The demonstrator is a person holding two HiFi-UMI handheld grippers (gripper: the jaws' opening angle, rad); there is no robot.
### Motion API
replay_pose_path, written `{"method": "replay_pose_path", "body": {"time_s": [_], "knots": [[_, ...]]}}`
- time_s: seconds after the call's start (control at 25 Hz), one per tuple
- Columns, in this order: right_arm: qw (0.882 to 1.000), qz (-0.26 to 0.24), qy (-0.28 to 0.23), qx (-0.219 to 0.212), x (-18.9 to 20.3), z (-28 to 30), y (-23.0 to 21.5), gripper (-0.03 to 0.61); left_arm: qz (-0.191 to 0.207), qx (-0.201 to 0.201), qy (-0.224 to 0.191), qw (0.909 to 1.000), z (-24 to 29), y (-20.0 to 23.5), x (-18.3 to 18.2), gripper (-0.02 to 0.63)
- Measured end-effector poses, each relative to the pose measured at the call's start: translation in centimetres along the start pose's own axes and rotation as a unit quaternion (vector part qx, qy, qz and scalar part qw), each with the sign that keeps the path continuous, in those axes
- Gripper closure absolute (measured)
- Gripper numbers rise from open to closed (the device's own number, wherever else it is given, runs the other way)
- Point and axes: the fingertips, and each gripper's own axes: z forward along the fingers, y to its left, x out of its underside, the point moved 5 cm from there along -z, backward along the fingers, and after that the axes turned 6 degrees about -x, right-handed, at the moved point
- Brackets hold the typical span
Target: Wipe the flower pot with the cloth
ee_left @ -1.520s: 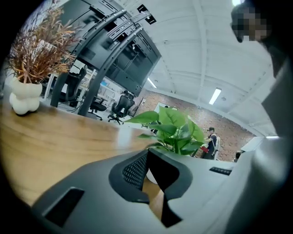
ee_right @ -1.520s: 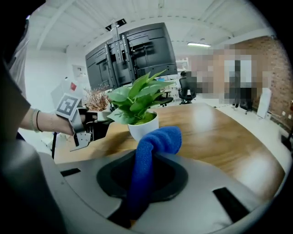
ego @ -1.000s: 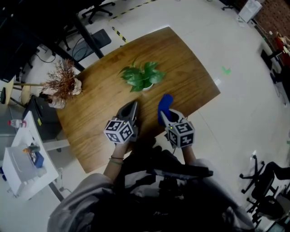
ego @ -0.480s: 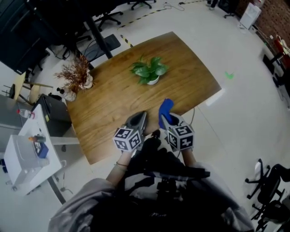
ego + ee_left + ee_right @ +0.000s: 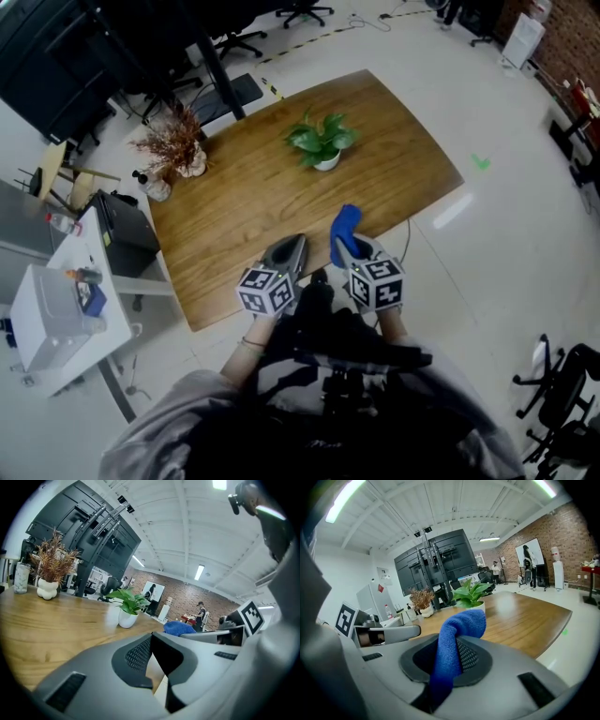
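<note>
A green plant in a small white flower pot (image 5: 326, 163) stands on the far half of the wooden table (image 5: 244, 206). The pot also shows ahead in the left gripper view (image 5: 126, 618) and behind the cloth in the right gripper view (image 5: 477, 605). My right gripper (image 5: 345, 242) is over the table's near edge, shut on a blue cloth (image 5: 345, 223) that sticks up from its jaws (image 5: 457, 625). My left gripper (image 5: 286, 253) is beside it with its jaws together and nothing between them (image 5: 151, 637). Both grippers are well short of the pot.
A dried brown plant in a white vase (image 5: 178, 150) stands at the table's far left corner. A black box (image 5: 127, 230) and a white cart (image 5: 56, 319) are on the floor to the left. Office chairs (image 5: 562, 412) stand at the lower right.
The view has drawn back from the table. Both grippers now sit farther from the plant, at the near edge. The right gripper still holds the cloth.
</note>
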Motion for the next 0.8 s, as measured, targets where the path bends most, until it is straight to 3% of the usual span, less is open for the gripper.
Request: {"method": "replay_pose_path", "body": {"time_s": [0.8], "knots": [[1.000, -0.011, 0.006, 0.000, 0.40, -0.21, 0.12, 0.522, -0.001, 0.003, 0.008, 1.0000, 0.43, 0.25, 0.51, 0.606]]}}
